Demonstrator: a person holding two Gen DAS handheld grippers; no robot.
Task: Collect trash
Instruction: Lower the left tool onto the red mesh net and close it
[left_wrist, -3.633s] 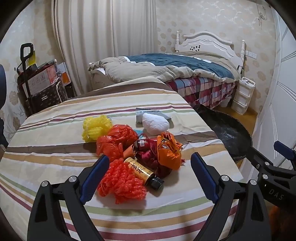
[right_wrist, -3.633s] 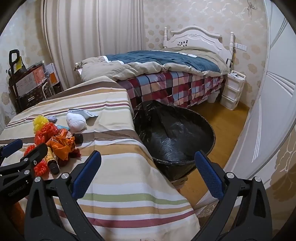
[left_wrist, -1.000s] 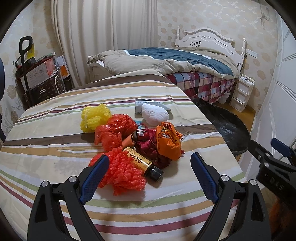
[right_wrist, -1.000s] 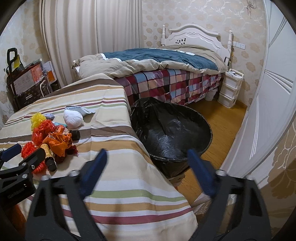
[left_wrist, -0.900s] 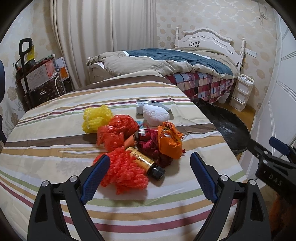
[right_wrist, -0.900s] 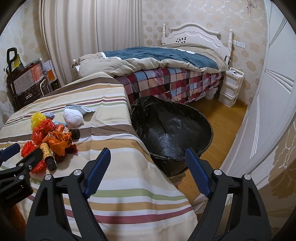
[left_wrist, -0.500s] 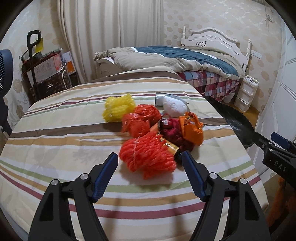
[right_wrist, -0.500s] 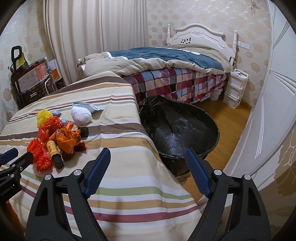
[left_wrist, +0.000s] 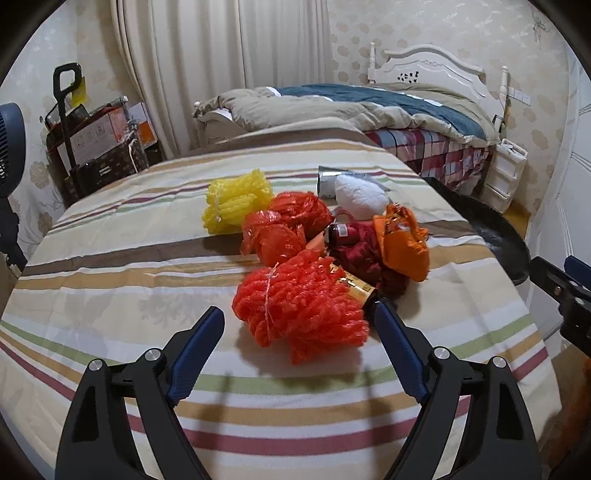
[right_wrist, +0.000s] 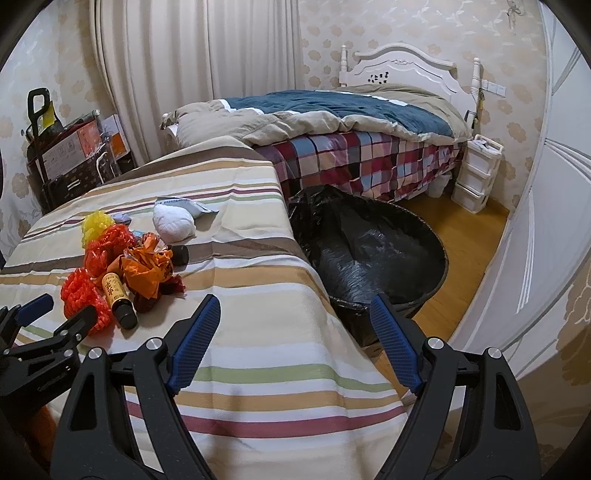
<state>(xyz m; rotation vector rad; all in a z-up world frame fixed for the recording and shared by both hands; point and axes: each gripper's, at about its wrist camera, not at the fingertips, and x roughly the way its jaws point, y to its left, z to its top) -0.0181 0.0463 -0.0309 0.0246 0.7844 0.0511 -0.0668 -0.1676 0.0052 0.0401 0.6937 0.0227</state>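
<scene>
A heap of trash lies on the striped table (left_wrist: 110, 266): an orange-red net bundle (left_wrist: 299, 302), a yellow net bundle (left_wrist: 236, 201), red plastic bags (left_wrist: 288, 225), an orange bag (left_wrist: 402, 243), a brown bottle with a gold label (left_wrist: 356, 290) and a white wad (left_wrist: 360, 195). My left gripper (left_wrist: 299, 325) is open, its fingers on either side of the orange-red bundle, just short of it. My right gripper (right_wrist: 291, 314) is open and empty above the table's right edge. A black-lined bin (right_wrist: 373, 254) stands on the floor to the right of the table.
A bed with a checked cover (right_wrist: 369, 162) stands behind the bin. A white drawer unit (right_wrist: 476, 173) is beside it. A cart with boxes (left_wrist: 92, 147) stands at the far left by the curtain. A white door (right_wrist: 546, 221) is on the right.
My left gripper has moved forward and down toward the orange-red net bundle, which now sits between its fingertips. My right gripper has barely moved and stays open.
</scene>
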